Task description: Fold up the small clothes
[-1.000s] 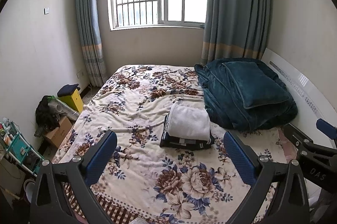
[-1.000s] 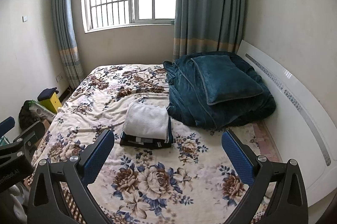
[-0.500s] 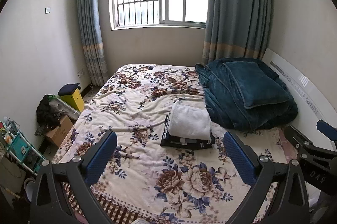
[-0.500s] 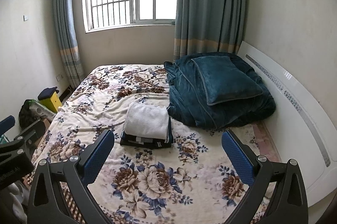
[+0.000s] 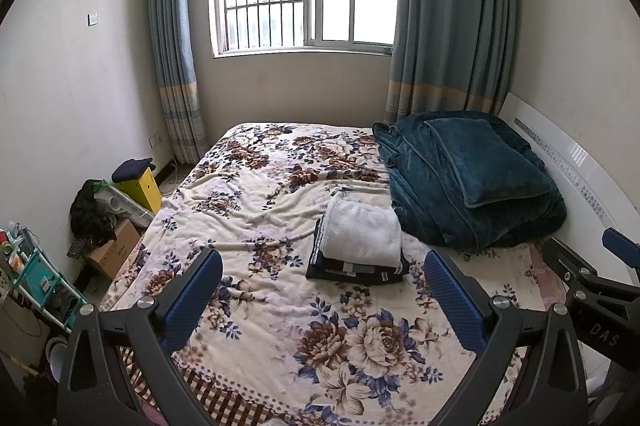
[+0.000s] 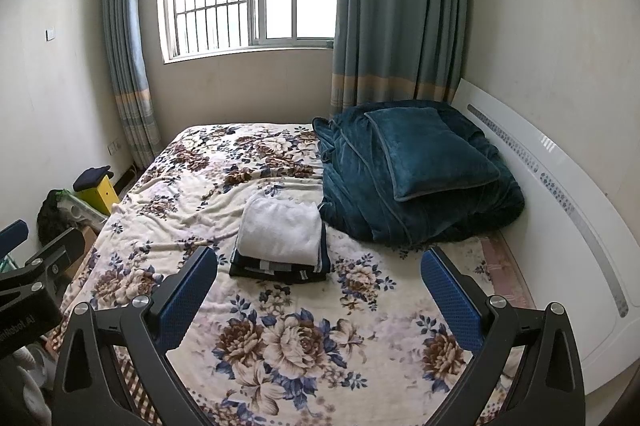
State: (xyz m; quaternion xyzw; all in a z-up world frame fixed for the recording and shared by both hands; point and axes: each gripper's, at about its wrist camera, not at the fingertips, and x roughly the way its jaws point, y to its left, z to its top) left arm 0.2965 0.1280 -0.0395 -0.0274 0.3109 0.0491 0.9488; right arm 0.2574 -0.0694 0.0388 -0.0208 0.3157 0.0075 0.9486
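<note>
Where the floral bed [image 5: 280, 326] dips, neat folded clothes [image 5: 358, 246], white atop dark; both tongs [image 5: 324, 290] [image 6: 320, 286] released, empty.

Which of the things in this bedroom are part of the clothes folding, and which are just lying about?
Part of the job:
- pile of folded clothes, white piece on top
- left gripper and right gripper, both open and empty

Just lying about:
- teal quilt and teal pillow
- yellow box
- cardboard box
</note>
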